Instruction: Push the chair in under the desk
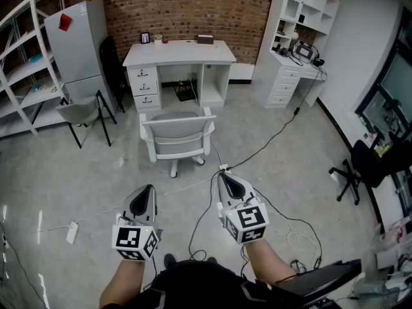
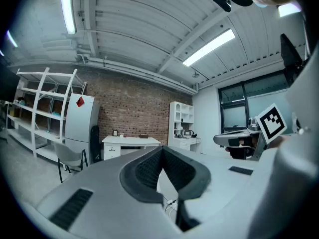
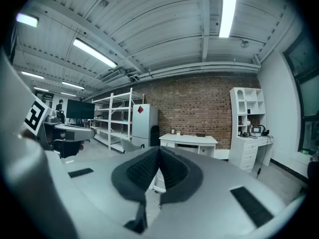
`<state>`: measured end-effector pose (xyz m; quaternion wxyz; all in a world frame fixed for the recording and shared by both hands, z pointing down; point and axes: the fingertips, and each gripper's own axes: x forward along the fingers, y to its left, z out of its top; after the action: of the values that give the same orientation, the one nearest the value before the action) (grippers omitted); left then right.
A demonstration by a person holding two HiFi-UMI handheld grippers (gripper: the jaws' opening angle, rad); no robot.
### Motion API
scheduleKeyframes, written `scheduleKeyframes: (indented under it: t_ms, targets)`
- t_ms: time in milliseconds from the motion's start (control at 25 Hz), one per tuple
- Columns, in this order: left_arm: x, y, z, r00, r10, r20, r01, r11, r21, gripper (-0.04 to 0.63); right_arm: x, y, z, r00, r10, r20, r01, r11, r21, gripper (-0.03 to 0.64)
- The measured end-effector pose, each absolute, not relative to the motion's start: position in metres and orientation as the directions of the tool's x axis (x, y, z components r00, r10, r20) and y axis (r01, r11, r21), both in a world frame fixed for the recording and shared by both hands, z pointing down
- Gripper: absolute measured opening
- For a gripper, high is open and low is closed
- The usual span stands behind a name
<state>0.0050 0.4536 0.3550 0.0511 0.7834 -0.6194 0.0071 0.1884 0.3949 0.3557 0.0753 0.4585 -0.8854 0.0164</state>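
Observation:
A white desk [image 1: 179, 53] with drawers on its left side stands against the brick wall. The grey-and-white swivel chair [image 1: 178, 137] is pulled out in front of it, its back turned toward me. Both grippers hover low over the floor, well short of the chair. My left gripper [image 1: 149, 190] is shut with nothing between its fingers, and my right gripper [image 1: 223, 176] is likewise shut and empty. In the left gripper view the shut jaws [image 2: 161, 150] point toward the desk [image 2: 130, 142]. In the right gripper view the gripper [image 3: 159, 150] also faces the desk [image 3: 188, 139].
A grey fridge [image 1: 77, 44], white shelving [image 1: 22, 69] and a grey chair with black legs [image 1: 84, 111] stand at the left. A white hutch with drawers [image 1: 293, 53] is at the back right, a black office chair [image 1: 360, 166] at the right. Cables [image 1: 273, 134] and a power strip [image 1: 72, 232] lie on the floor.

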Motion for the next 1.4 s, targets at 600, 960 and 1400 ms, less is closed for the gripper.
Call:
scheduleKeyframes:
  t_ms: [600,960,1400]
  targets:
    - [-0.004,0.460,0.358,0.223,-0.971,0.090,-0.975,-0.220,0.039,0.006,0.179,0.397,0.354,-0.572,-0.809,0.135,-0.811,0.583,0.055,0.005]
    - [-0.028,0.461,0.363,0.239,-0.966,0.102,-0.971,-0.236,0.046,0.006,0.154,0.396,0.358,-0.564,-0.812,0.153,-0.816,0.576,0.047,0.006]
    - [-0.090,0.460,0.369,0.248,-0.965,0.090,-0.967,-0.242,0.074,0.006,0.106,0.396,0.357,-0.533,-0.830,0.164,-0.832,0.550,0.078,0.005]
